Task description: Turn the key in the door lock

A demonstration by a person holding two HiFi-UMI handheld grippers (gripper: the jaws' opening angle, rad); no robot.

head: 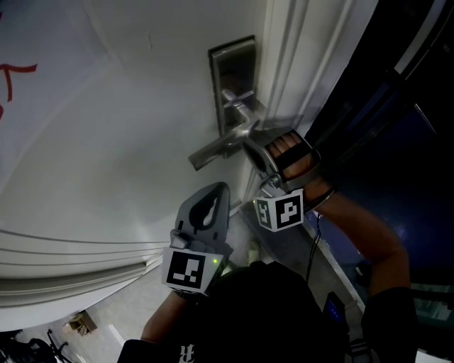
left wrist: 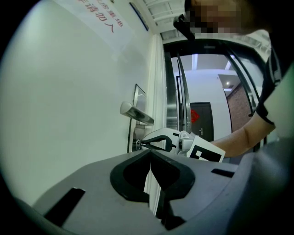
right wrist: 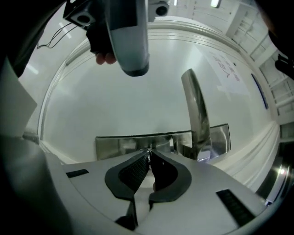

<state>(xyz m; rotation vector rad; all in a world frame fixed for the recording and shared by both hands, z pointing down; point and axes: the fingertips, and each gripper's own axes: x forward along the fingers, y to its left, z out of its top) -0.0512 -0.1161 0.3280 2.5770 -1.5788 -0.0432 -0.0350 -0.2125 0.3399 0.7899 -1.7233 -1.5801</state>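
Past the metal frame, a bright white corridor ends at a dark door.

We stand in an indoor corridor of a building, at the entrance to a room; whether it is an office block or a block of flats we cannot tell. A plain white door fills most of the head view, with a steel lock plate and a lever handle beside a white moulded door frame. A printed notice in red characters hangs high on it. Past the frame, a metal-framed glass doorway opens onto a hall with a dark door carrying a red decoration. Ceiling lights shine overhead, and the floor is pale.
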